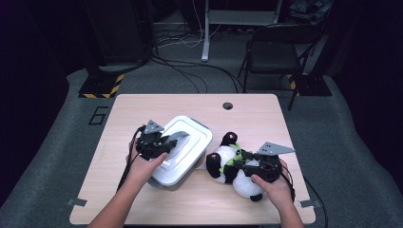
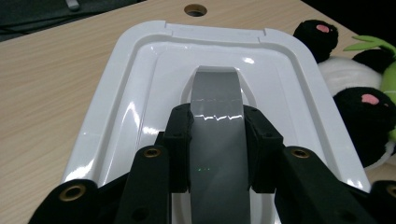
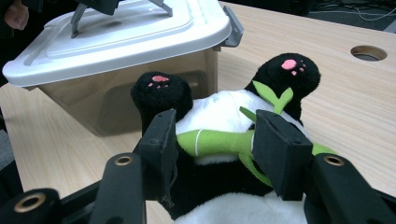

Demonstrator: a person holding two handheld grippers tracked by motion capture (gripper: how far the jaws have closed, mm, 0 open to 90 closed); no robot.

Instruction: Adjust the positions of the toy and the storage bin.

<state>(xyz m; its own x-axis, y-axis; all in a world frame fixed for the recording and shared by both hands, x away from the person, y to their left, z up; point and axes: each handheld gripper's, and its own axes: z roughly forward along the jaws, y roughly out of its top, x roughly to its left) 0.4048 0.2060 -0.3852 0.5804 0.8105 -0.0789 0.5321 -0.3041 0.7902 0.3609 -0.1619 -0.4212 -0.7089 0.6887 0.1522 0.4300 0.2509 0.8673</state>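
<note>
A clear storage box with a white lid (image 1: 192, 137) stands left of the table's middle. Its grey handle (image 1: 177, 137) lies flat on the lid, and my left gripper (image 1: 164, 142) is shut across that handle. In the left gripper view both pads (image 2: 180, 126) press on the sides of the grey handle (image 2: 217, 140), with the lid (image 2: 140, 84) beneath. A black-and-white panda plush (image 1: 223, 154) holding a green bamboo stalk lies on its back to the right of the box. My right gripper (image 1: 240, 164) is shut on it. The jaws squeeze the panda's body (image 3: 219, 112) around the bamboo (image 3: 215, 142).
The box (image 3: 140, 28) has a grey side latch (image 3: 233, 28) facing the panda. A round cable hole (image 1: 227, 105) sits near the table's far edge. Beyond the table (image 1: 142, 109) are a folding chair (image 1: 280, 47) and floor cables (image 1: 190, 71).
</note>
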